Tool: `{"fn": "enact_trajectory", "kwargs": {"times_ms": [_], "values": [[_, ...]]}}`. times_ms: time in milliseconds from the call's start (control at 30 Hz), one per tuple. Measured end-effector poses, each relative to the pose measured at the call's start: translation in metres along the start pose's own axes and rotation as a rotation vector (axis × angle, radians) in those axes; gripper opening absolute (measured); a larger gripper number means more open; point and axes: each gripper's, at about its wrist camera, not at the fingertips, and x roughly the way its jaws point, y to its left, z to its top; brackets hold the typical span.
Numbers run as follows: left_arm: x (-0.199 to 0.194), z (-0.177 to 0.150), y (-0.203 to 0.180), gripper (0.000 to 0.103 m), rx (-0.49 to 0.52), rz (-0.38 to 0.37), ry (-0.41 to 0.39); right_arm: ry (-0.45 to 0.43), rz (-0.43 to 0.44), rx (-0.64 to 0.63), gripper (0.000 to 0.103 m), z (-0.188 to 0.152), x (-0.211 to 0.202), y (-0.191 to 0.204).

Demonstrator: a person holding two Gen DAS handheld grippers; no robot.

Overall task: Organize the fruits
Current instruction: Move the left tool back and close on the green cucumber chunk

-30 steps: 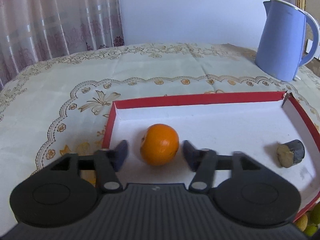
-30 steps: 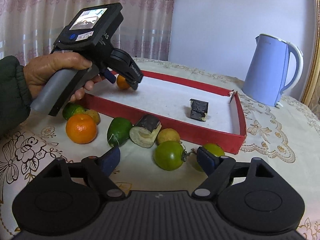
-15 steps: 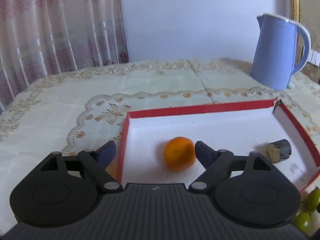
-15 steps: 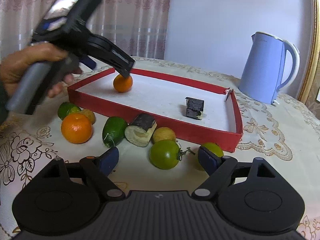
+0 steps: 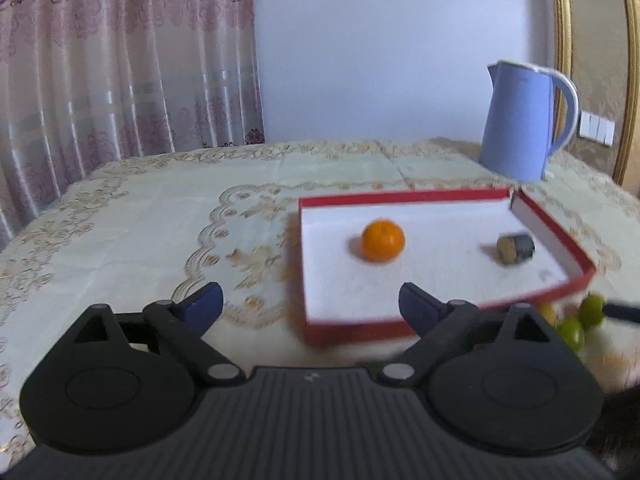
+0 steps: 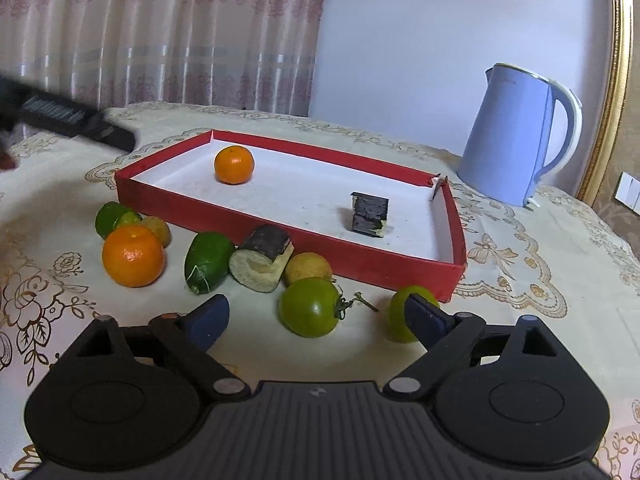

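Note:
A small orange (image 5: 383, 240) (image 6: 234, 164) and a dark-skinned cut chunk (image 5: 516, 249) (image 6: 370, 216) lie in the red tray (image 5: 352, 330) (image 6: 248, 216). My left gripper (image 5: 310, 304) hangs back from the tray's near corner, its jaws opening with nothing between the pads. My right gripper (image 6: 316, 316) hovers low over the loose fruit, jaws opening. A green tomato (image 6: 310, 307) sits on the cloth between its fingers, untouched. A green lime (image 6: 398, 312) is partly hidden behind the right finger.
In front of the tray lie a bigger orange (image 6: 133, 255), a lime (image 6: 114, 218), a green oval fruit (image 6: 208, 260), a second cut chunk (image 6: 262, 258) and two yellowish fruits (image 6: 307, 268). A blue kettle (image 6: 512, 140) stands behind the tray's right end.
The left gripper let go of the small orange, widened its jaws and pulled back out of the tray towards the left. The orange stays in the tray. The right gripper's jaws widened slightly.

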Motion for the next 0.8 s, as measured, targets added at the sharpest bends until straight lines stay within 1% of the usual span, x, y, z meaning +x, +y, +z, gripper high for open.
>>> {"fn": "enact_trajectory", "kwargs": {"times_ms": [67, 200, 333, 533, 567, 667, 800], "values": [[-0.005, -0.009, 0.0, 0.094, 0.007, 0.004, 0.011, 0.001, -0.002, -0.004, 0.095, 0.0, 0.0, 0.001], [-0.007, -0.02, -0.006, 0.094, 0.011, -0.017, 0.03, 0.005, -0.019, -0.015, 0.095, 0.0, 0.001, 0.003], [-0.005, -0.025, -0.012, 0.094, 0.017, -0.017, 0.043, 0.004, -0.027, -0.007, 0.095, 0.0, 0.001, 0.002], [0.008, -0.03, -0.015, 0.093, 0.001, -0.016, 0.089, 0.006, -0.033, -0.008, 0.096, 0.0, 0.001, 0.002], [0.01, -0.031, -0.015, 0.092, -0.003, -0.019, 0.097, 0.006, -0.033, -0.009, 0.096, 0.0, 0.001, 0.002], [0.018, -0.034, -0.013, 0.085, -0.03, -0.033, 0.129, 0.005, -0.033, -0.007, 0.096, 0.0, 0.001, 0.002], [0.022, -0.037, -0.012, 0.082, -0.042, -0.047, 0.149, 0.006, -0.033, -0.009, 0.096, 0.0, 0.001, 0.002]]}}
